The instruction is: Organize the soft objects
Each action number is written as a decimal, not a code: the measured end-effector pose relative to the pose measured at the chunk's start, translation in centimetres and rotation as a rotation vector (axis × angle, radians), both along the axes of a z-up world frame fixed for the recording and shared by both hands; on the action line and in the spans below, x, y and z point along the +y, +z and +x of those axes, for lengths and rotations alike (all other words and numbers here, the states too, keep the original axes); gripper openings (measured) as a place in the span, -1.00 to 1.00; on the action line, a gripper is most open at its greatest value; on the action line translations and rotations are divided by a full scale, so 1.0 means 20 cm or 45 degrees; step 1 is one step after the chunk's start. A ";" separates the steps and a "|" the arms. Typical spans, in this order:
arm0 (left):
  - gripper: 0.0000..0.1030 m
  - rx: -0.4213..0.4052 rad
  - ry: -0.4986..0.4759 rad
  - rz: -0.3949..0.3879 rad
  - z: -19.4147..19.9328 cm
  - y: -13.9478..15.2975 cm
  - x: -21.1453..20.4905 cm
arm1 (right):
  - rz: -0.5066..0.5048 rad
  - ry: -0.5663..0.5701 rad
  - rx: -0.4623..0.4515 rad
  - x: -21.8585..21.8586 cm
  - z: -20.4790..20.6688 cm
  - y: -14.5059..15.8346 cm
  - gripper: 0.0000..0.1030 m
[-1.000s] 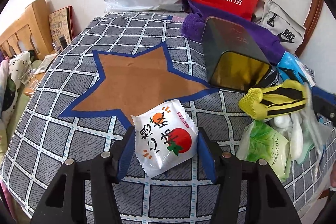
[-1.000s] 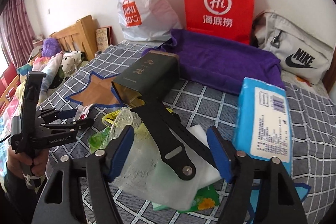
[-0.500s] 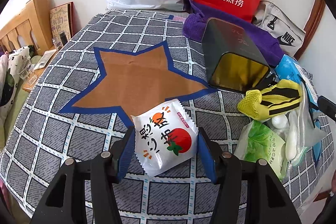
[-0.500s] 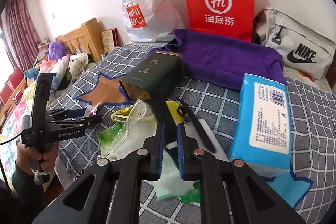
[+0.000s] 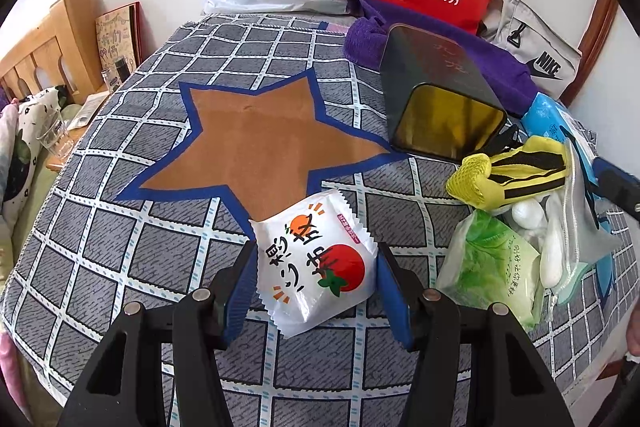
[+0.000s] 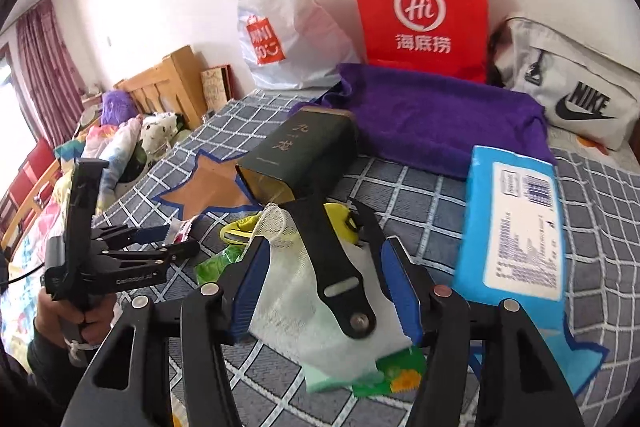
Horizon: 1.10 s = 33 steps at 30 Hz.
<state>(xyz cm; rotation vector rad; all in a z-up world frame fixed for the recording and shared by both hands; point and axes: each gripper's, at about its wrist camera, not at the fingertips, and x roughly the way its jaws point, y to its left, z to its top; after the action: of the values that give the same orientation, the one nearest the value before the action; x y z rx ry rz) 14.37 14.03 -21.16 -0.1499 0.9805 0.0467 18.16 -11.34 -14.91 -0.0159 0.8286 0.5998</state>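
In the left wrist view my left gripper [image 5: 314, 291] is shut on a white snack packet [image 5: 314, 263] with orange and tomato pictures, held over the checked bedspread [image 5: 120, 239]. In the right wrist view my right gripper [image 6: 326, 291] is open around a white mesh pouch [image 6: 288, 291] with a black strap [image 6: 332, 267] lying across it. The pouch lies in a pile with a yellow and black sock [image 5: 512, 175] and a green tissue pack [image 5: 488, 267]. A blue wipes pack [image 6: 516, 223] lies to the right. The left gripper also shows in the right wrist view [image 6: 176, 243].
A dark green tin [image 5: 436, 103] lies on its side, open end toward me. A purple towel [image 6: 440, 115], a red paper bag [image 6: 420, 7], a white Miniso bag [image 6: 280, 23] and a grey Nike bag [image 6: 576, 99] line the wall. A wooden headboard [image 5: 40, 47] stands left.
My right gripper was open, shut half a second ago, and now stands open again around the mesh pouch. My left gripper kept its hold on the snack packet and barely moved.
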 end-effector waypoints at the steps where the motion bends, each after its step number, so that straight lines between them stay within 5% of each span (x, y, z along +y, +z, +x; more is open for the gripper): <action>1: 0.06 0.000 -0.001 -0.001 0.00 0.00 0.00 | -0.004 0.012 0.010 0.01 0.01 -0.01 0.02; 7: 0.06 -0.001 -0.011 0.009 0.00 0.00 0.00 | -0.043 0.038 0.049 0.03 0.03 -0.06 -0.72; 13: 0.06 0.000 -0.003 0.023 0.00 0.00 -0.01 | 0.048 0.036 0.039 -0.03 -0.03 0.02 -0.90; 18: 0.06 0.007 0.002 0.034 -0.01 0.00 -0.03 | 0.041 -0.006 0.056 -0.07 -0.05 0.01 -0.85; 23: 0.06 0.014 0.001 0.035 -0.03 0.00 -0.03 | 0.072 0.006 0.082 -0.06 -0.02 -0.02 -0.32; 29: 0.06 0.015 -0.004 0.033 -0.04 0.00 -0.03 | 0.071 0.009 0.166 -0.02 0.06 -0.11 -0.33; 31: 0.06 0.017 -0.005 0.033 -0.03 0.00 -0.03 | 0.089 0.007 0.186 -0.03 0.07 -0.13 -0.57; 33: 0.06 0.017 -0.003 0.031 -0.03 0.00 -0.03 | 0.111 0.000 0.173 -0.06 0.06 -0.11 -0.58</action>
<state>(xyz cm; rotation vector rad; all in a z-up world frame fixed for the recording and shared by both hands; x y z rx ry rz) 13.73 13.50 -21.09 -0.1260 0.9929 0.0577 19.26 -12.61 -17.14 0.1057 0.9332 0.6418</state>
